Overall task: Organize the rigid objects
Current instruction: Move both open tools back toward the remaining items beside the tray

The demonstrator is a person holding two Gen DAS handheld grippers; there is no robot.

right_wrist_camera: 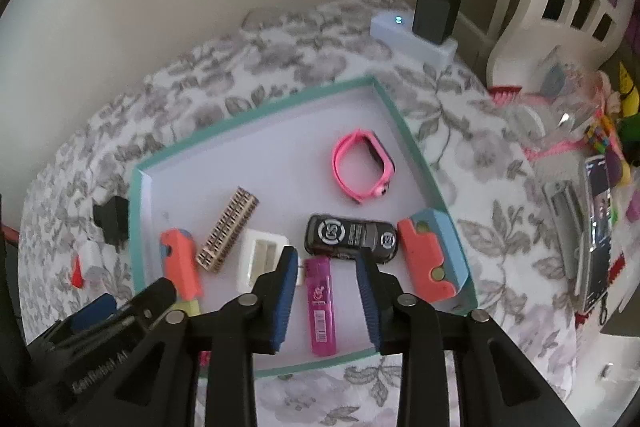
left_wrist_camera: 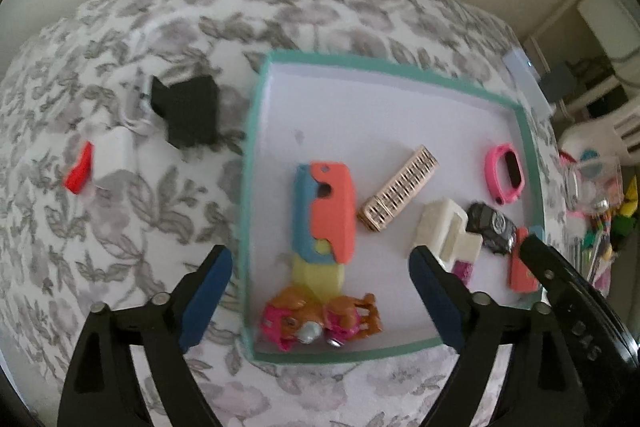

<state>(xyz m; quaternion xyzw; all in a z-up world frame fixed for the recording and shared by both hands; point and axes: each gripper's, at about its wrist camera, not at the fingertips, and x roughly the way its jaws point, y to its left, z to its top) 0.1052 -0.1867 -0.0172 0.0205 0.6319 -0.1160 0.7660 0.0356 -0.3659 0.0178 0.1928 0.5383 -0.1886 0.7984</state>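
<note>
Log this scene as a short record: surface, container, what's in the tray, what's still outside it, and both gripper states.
surface: floral cloth
container: teal-rimmed tray
in tray: pink watch, magenta lighter, black key fob, beige comb-like block, white block
outside tray: black plug adapter, red piece
left hand-held gripper: open, empty
right hand-held gripper: open above lighter

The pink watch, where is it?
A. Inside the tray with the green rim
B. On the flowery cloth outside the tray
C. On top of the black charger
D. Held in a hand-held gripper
A. The pink watch lies on the white floor of the tray near its far corner, with no hand-held gripper touching it.
</note>
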